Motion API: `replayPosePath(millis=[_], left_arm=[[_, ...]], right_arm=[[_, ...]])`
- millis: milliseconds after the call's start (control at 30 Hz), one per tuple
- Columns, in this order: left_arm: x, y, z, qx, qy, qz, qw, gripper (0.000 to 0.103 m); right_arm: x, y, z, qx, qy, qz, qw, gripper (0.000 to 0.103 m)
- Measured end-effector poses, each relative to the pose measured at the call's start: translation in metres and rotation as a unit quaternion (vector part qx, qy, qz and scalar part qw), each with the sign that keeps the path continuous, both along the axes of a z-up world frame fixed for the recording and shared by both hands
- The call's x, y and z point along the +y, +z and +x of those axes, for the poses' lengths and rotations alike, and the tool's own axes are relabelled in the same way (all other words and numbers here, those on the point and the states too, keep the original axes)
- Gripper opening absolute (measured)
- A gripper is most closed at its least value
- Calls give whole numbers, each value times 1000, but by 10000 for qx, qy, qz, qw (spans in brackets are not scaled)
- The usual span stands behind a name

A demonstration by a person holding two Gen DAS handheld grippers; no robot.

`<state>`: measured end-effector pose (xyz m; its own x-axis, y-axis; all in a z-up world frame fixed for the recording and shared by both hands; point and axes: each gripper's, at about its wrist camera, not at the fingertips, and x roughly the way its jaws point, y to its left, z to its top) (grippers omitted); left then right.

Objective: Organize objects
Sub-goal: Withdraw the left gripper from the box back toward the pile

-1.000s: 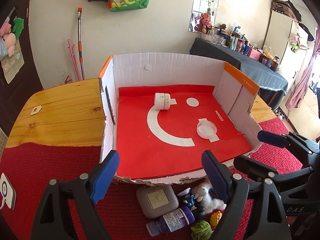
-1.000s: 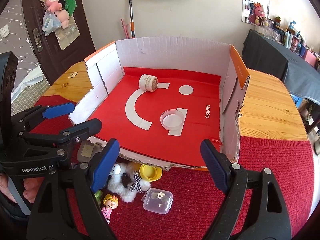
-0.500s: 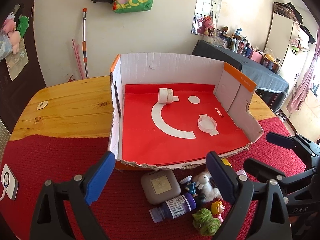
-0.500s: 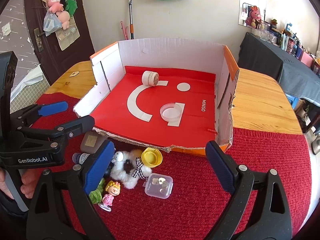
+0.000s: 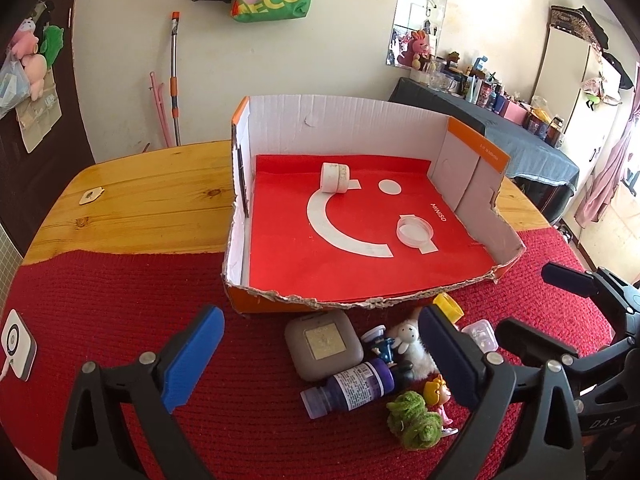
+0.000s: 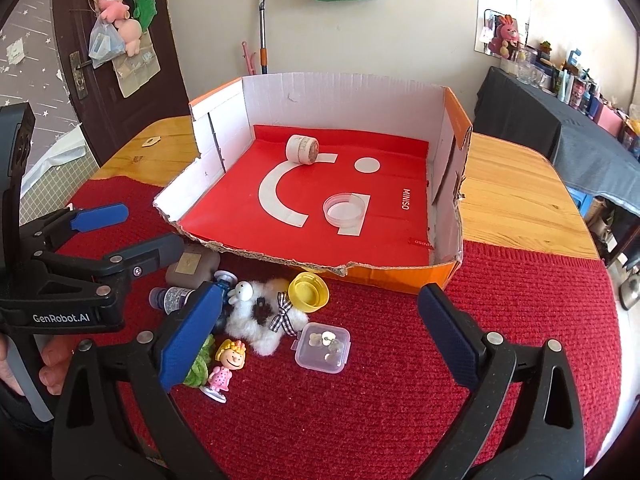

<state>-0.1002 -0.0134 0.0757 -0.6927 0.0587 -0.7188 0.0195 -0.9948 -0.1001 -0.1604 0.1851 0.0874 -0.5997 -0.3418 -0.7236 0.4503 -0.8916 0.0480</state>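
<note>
An open cardboard box (image 5: 240, 184) with a red liner holds a white round tin (image 5: 334, 178) and a clear round lid (image 5: 414, 232). On the red mat before its torn front edge lie a grey square case (image 5: 324, 344), a purple bottle (image 5: 352, 392), a white plush (image 6: 260, 316), a yellow cap (image 6: 308, 292), a small clear box (image 6: 324, 346), a doll figure (image 6: 228, 364) and a green knit toy (image 5: 416, 424). My left gripper (image 5: 316, 344) and right gripper (image 6: 316, 320) hover above this pile, jaws opening wide, gripping nothing.
The box stands on a wooden table (image 5: 140, 200) half covered by the red mat (image 6: 520, 300). A white device (image 5: 16, 344) lies at the mat's left edge. A hand (image 6: 52, 360) holds the left gripper. A dark-covered side table (image 6: 560, 136) stands at the right.
Both grippers have drawn back from the box and their jaws have spread wider. More of the pile in front of the box has come into view.
</note>
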Motion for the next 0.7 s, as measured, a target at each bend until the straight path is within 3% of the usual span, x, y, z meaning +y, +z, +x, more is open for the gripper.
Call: replayPosePath(millis=[700], left_arm=[[3, -16, 18, -183, 100, 50, 9998, 101]], right_arm=[[7, -9, 22, -27, -6, 33, 10000, 103]])
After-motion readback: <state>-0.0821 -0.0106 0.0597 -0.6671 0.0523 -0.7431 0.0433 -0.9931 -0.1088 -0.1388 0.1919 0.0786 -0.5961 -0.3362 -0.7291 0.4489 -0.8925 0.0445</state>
